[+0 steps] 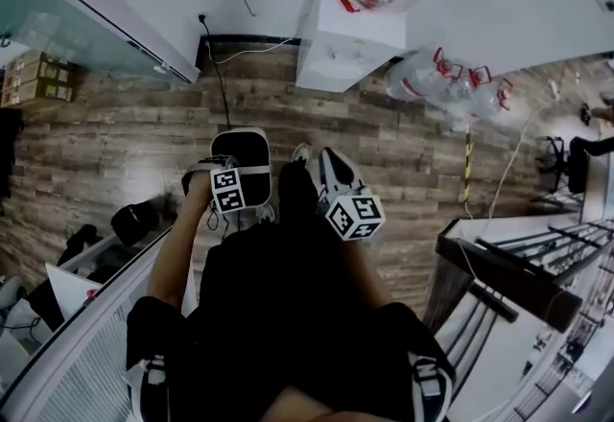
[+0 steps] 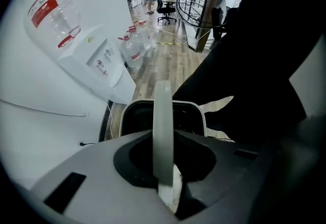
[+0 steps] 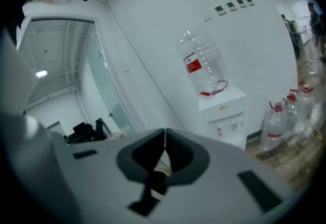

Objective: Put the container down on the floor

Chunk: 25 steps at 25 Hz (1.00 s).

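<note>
head view looked steeply down the person's dark-clothed body to the wooden floor, and just ahead of the legs hung the container, a white-rimmed bin with a black inside, directly under the left gripper. left gripper view made the hold plain: the bin's white band handle stood upright between the jaws, which were closed on it part-way apart, and the open mouth of the bin showed straight below with floorboards beyond its far rim. the right gripper was to the right of the bin in the head view, not touching it. its own view showed the jaws together with nothing between them, aimed towards the white water dispenser against the far wall. spare water bottles stood on the floor to the right of the dispenser, well apart from the bin. from where i stood, the task looked only part done: the bin seemed to be carried by its handle, low beside the legs, but i could not see its base, so i could not say it met the boards. what seemed left was to lower it until it rested on the floor, open the left jaws off the handle, and lift the gripper away.
</note>
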Motion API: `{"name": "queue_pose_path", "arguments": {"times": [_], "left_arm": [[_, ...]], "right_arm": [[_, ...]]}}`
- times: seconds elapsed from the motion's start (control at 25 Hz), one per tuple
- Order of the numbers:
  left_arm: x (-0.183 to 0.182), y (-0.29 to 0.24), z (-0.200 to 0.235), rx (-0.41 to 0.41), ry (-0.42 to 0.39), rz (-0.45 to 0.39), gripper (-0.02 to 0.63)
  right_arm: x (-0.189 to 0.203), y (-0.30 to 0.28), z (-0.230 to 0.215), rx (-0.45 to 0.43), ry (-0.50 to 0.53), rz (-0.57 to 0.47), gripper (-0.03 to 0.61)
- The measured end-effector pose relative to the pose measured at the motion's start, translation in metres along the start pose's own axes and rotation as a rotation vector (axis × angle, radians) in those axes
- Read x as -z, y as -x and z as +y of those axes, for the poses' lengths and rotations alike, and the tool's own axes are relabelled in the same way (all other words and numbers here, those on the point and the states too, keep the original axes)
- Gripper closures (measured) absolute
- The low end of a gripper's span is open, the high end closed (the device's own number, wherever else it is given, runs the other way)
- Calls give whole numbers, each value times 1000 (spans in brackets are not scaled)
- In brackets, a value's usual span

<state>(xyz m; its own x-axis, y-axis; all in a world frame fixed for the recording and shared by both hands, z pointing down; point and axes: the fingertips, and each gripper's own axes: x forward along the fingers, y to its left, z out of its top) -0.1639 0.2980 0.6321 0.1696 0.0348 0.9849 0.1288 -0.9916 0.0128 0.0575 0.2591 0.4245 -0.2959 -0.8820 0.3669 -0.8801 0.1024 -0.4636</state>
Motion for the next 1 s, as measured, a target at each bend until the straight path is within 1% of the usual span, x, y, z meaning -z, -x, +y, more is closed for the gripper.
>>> {"name": "queue_pose_path", "arguments": {"times": [0.08, 0.16, 0.28, 0.56, 0.72, 0.88, 1.0], "left_arm": [[-8, -2, 18, 4, 19, 2, 532], [-15, -4, 38, 6, 43, 6, 532], [-28, -5, 68, 5, 67, 9, 532], [-53, -3, 131, -9, 86, 7, 532], [-64, -9, 173, -24, 97, 3, 532], [-74, -28, 196, -23, 115, -7, 532], [-76, -43, 220, -19, 105, -17, 532]], "right_arm": [[-11, -15, -16, 35, 57, 18, 545], [-22, -31, -29, 51, 104, 38, 545], [-39, -55, -45, 35, 121, 57, 545], [-63, -105, -70, -11, 149, 97, 545], [-64, -136, -83, -18, 180, 135, 545], [-54, -151, -87, -46, 189, 169, 545], [-52, -167, -86, -46, 198, 177, 545]]}}
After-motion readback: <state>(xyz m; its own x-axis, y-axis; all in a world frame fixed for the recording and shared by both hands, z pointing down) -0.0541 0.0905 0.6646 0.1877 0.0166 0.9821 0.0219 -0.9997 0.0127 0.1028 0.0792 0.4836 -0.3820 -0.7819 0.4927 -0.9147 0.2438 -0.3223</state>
